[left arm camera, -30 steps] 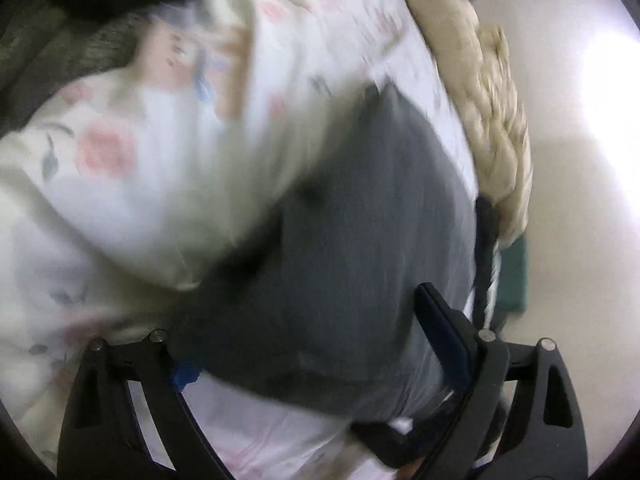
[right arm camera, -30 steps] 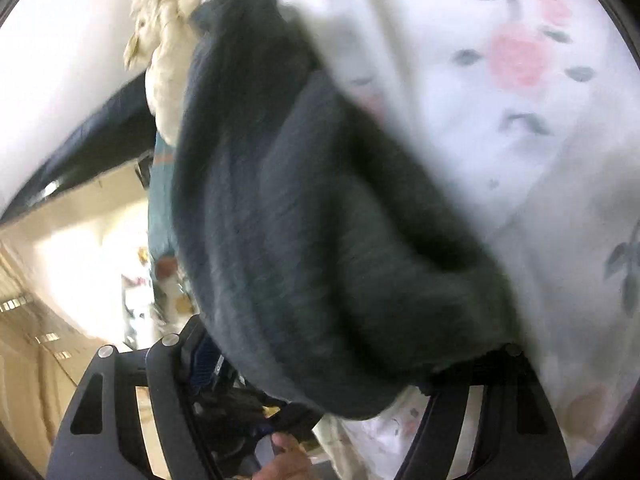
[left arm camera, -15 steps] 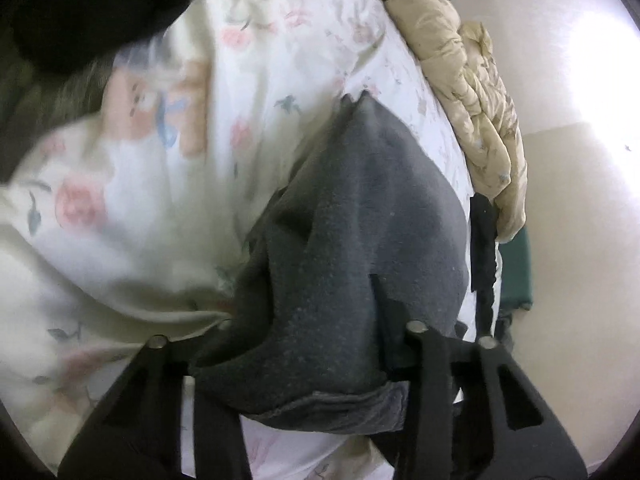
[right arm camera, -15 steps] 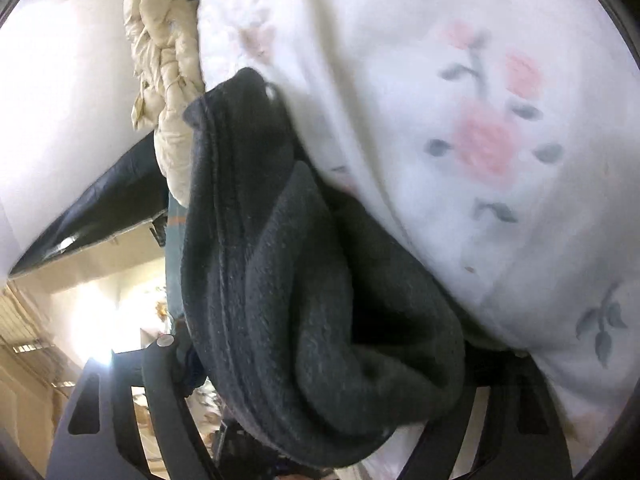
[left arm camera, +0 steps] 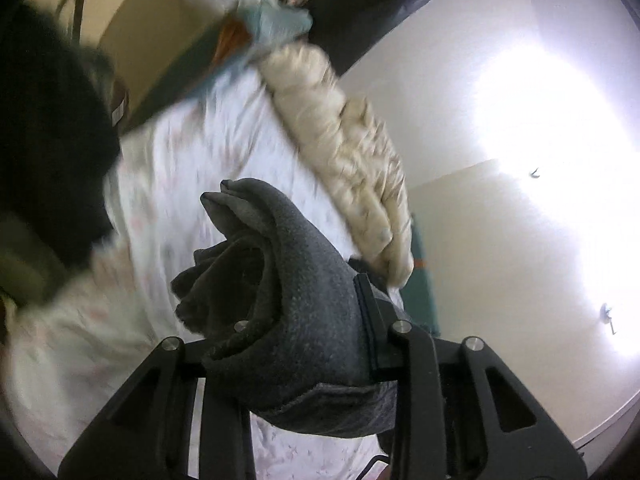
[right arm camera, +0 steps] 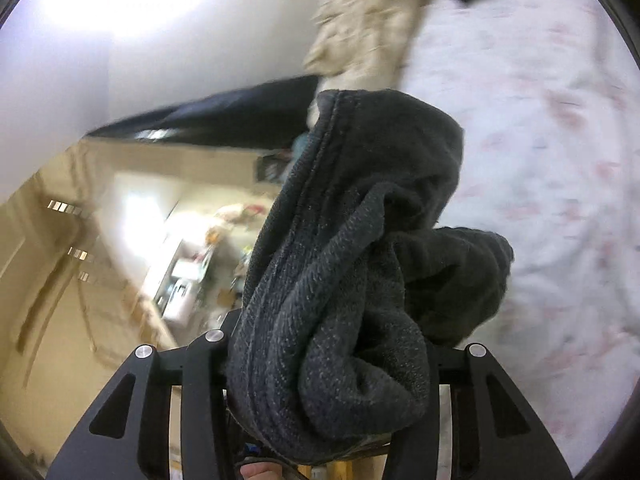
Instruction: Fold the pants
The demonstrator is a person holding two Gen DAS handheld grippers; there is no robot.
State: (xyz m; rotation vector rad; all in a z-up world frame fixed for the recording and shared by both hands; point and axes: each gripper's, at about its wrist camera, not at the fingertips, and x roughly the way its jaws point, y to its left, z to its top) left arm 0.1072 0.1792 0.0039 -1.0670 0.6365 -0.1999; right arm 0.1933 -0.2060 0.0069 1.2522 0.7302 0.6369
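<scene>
Both claws closing on bunched dark fleecy pants (left arm camera: 304, 280), held above the floral bed sheet (left arm camera: 224, 152).
The left claw (left arm camera: 304, 344) view alone shows a puffy cream jacket (left arm camera: 344, 152); the right claw (right arm camera: 320, 360) view shows a ribbed seam and cluttered room.

Pants (right arm camera: 340, 280) hide right tongs' (right arm camera: 324, 364) pads; bedsheet (right arm camera: 540, 160) blurred.
</scene>
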